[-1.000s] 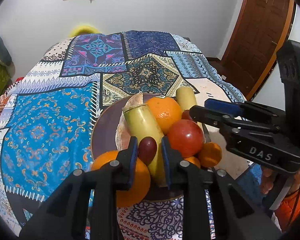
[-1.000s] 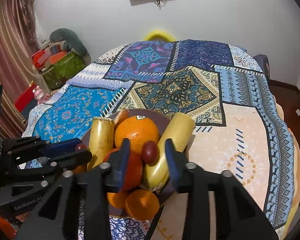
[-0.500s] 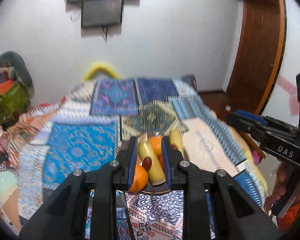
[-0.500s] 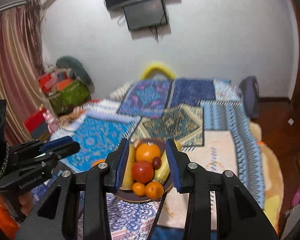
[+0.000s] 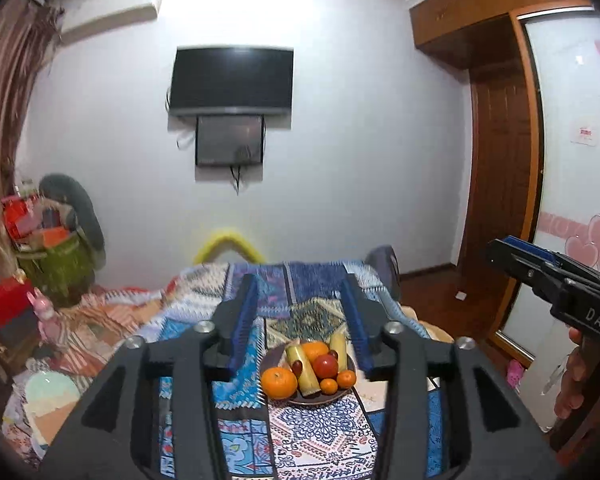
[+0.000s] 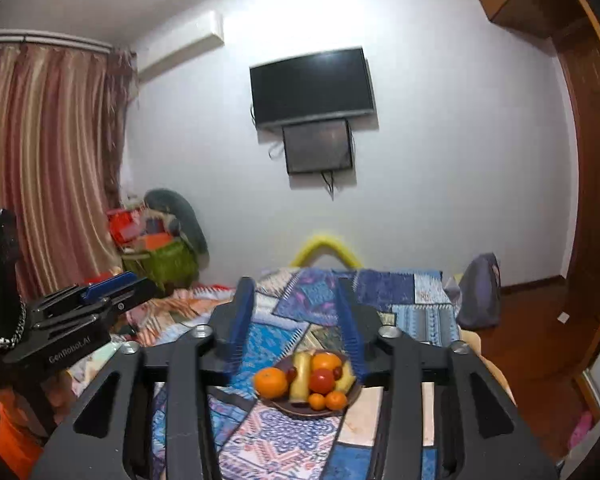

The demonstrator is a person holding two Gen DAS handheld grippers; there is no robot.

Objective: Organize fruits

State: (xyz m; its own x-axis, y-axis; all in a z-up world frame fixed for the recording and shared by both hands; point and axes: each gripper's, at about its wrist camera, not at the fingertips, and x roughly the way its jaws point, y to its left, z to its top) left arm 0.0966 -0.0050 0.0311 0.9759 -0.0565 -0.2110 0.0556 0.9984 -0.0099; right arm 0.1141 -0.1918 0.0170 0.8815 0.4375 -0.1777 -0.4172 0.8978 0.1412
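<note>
A dark brown plate [image 5: 288, 397] [image 6: 288, 407] on the patchwork bedspread holds oranges, a red apple [image 5: 325, 365] [image 6: 321, 380], yellow sugarcane or banana pieces and small dark red fruits. A big orange [image 5: 278, 382] [image 6: 271, 382] lies at its left. My left gripper [image 5: 302, 322] is open and empty, well back from and above the plate. My right gripper [image 6: 295, 318] is open and empty, also well back. Each gripper shows at the edge of the other's view.
The patchwork bedspread [image 5: 312, 428] covers the bed. A TV [image 5: 231, 79] hangs on the far wall. Bags and boxes [image 5: 48, 252] pile up at the left by a curtain. A wooden door [image 5: 500, 200] stands at the right.
Both grippers have pulled far back and up from the plate and opened wider. The plate now looks small between the fingers. The small dark fruits stay on the plate.
</note>
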